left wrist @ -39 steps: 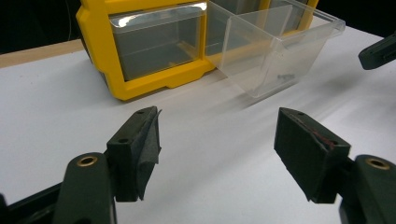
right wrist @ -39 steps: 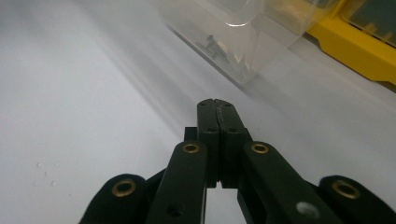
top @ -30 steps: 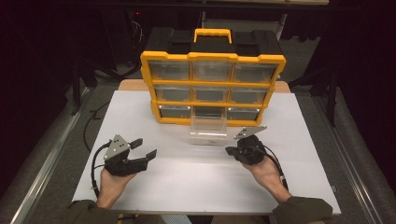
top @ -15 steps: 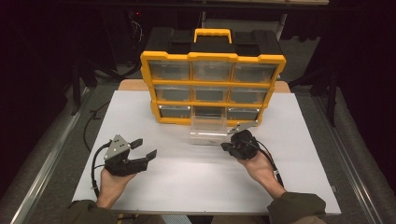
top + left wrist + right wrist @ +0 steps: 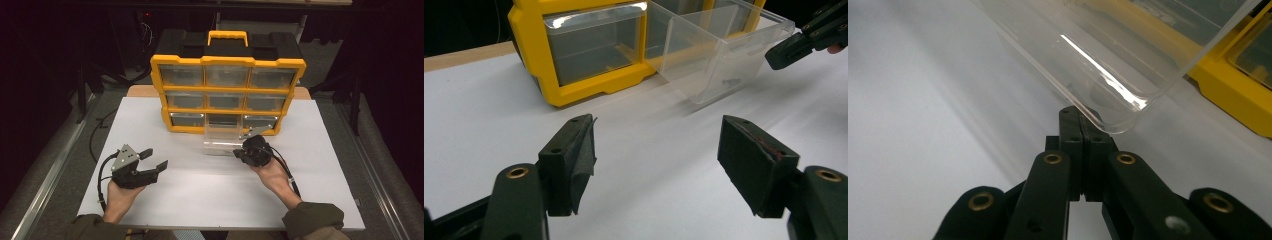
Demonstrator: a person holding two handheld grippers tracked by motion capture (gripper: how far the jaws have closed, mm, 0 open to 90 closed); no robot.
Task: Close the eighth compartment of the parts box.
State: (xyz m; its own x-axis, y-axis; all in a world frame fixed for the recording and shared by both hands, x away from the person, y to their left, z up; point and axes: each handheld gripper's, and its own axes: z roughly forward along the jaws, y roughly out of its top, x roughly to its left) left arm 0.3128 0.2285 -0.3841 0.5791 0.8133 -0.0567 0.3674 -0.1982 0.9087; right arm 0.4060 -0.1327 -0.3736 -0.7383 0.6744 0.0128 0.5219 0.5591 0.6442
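From the high view, a clear drawer (image 5: 223, 140) juts out of the bottom row of a yellow organizer (image 5: 227, 92) at twelve o'clock on the white table (image 5: 200, 200); the right gripper (image 5: 244, 150), jaws together, sits at the drawer's front right corner. In the left gripper view, the left gripper (image 5: 656, 165) rests jaws wide apart, the drawer (image 5: 719, 50) at one o'clock. In the right gripper view, the closed jaws press against the drawer's rounded corner (image 5: 1113, 107).

White table top (image 5: 200, 200) on a grey floor (image 5: 55, 165); black cables (image 5: 97, 130) at left, dark background behind.
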